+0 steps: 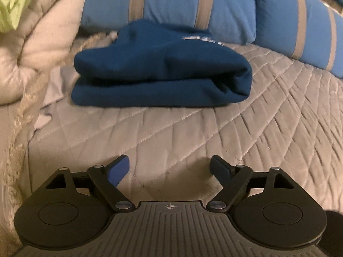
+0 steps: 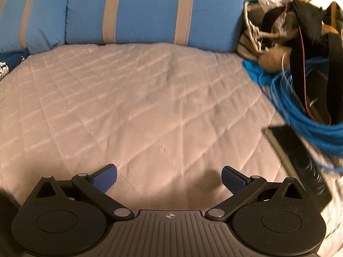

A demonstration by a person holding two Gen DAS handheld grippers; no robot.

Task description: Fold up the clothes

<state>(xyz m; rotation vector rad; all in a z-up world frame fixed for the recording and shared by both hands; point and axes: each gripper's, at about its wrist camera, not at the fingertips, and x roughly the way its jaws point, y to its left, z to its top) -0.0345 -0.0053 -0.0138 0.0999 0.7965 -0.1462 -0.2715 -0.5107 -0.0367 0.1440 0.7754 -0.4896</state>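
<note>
Lying folded straight ahead of the left gripper (image 1: 170, 170), a navy sweatshirt (image 1: 158, 70) rests on the quilted bedspread (image 1: 246, 107) — both it and the right gripper (image 2: 169, 181) spread wide, empty.

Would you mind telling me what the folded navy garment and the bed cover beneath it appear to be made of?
The folded navy garment looks like thick, matte knit, perhaps fleece or sweatshirt cotton: soft rounded folds, no sheen. The bed cover appears to be quilted woven fabric, pale grey-beige, with stitched diamond lines and slight puffiness.

One folded garment (image 1: 158, 68), perhaps two striped pillows (image 2: 137, 10).
</note>
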